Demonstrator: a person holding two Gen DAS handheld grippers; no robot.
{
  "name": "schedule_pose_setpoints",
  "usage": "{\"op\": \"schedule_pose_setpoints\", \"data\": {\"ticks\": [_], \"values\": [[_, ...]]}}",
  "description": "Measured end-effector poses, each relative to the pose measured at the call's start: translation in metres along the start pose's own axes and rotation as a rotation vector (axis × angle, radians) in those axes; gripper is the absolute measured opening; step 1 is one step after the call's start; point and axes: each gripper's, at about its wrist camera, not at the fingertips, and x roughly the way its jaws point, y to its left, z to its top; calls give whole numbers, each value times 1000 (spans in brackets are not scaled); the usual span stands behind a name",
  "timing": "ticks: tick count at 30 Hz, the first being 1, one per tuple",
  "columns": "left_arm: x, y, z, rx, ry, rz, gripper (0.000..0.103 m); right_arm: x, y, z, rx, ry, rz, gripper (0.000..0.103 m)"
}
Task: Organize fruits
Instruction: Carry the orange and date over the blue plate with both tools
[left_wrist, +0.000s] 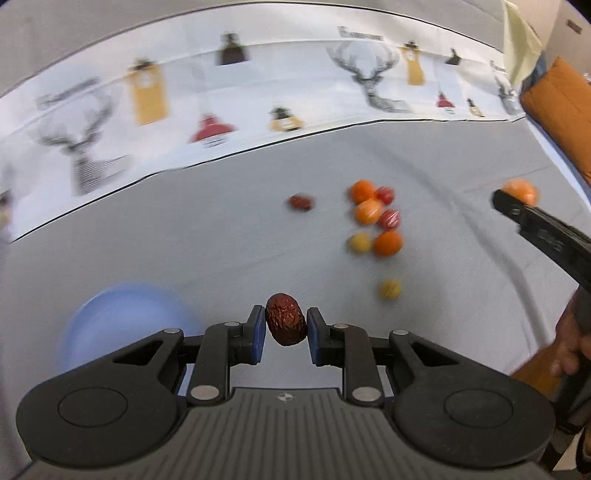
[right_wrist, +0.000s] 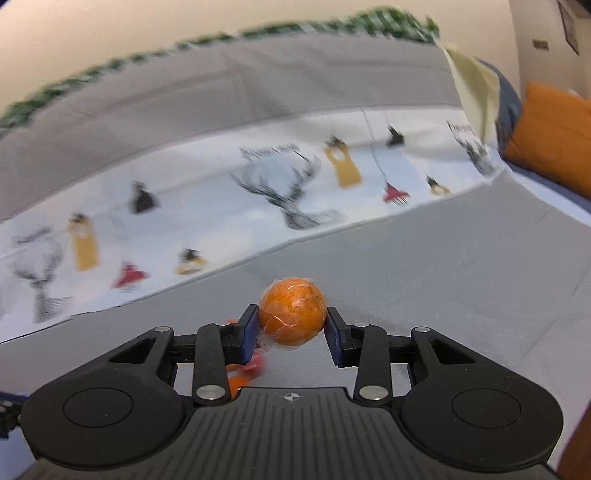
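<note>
My left gripper (left_wrist: 285, 326) is shut on a wrinkled dark-red date (left_wrist: 285, 319), lifted above the grey cloth. A pale blue bowl (left_wrist: 122, 325) lies just left of it, blurred. Farther out sits a cluster of oranges and red fruits (left_wrist: 375, 216), with a second date (left_wrist: 301, 202) to its left and a small yellow fruit (left_wrist: 390, 289) nearer. My right gripper (right_wrist: 291, 321) is shut on a plastic-wrapped orange (right_wrist: 292, 312), held above the cloth. In the left wrist view the right gripper (left_wrist: 517, 201) shows at the right edge with that orange (left_wrist: 519, 189).
A white printed cloth with deer and lamp pictures (left_wrist: 229, 99) runs along the far side of the grey cloth (left_wrist: 229, 236). An orange cushion (right_wrist: 554, 136) lies at the far right. A person's hand (left_wrist: 569, 347) holds the right gripper. Blurred red and orange fruits (right_wrist: 247, 363) lie below the right gripper.
</note>
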Motion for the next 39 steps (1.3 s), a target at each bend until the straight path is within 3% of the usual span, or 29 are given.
{"op": "schedule_pose_setpoints", "data": {"ticks": [4, 8, 12, 15, 19, 28, 39], "values": [[-64, 38, -50, -23, 11, 74, 26, -70, 48, -19, -80, -3, 103, 39], [-109, 76, -102, -92, 42, 108, 26, -127, 96, -43, -146, 59, 256, 39], [-144, 108, -147, -164, 46, 137, 26, -180, 138, -69, -221, 114, 399, 39], [-164, 122, -174, -196, 20, 182, 26, -213, 164, -88, -282, 136, 461, 39], [-183, 134, -201, -245, -3, 178, 26, -246, 199, -115, -387, 176, 538, 39], [-205, 145, -224, -271, -68, 174, 26, -282, 226, -122, -470, 150, 535, 39], [-205, 144, -226, -270, -79, 161, 26, -279, 235, -119, -502, 157, 515, 39]]}}
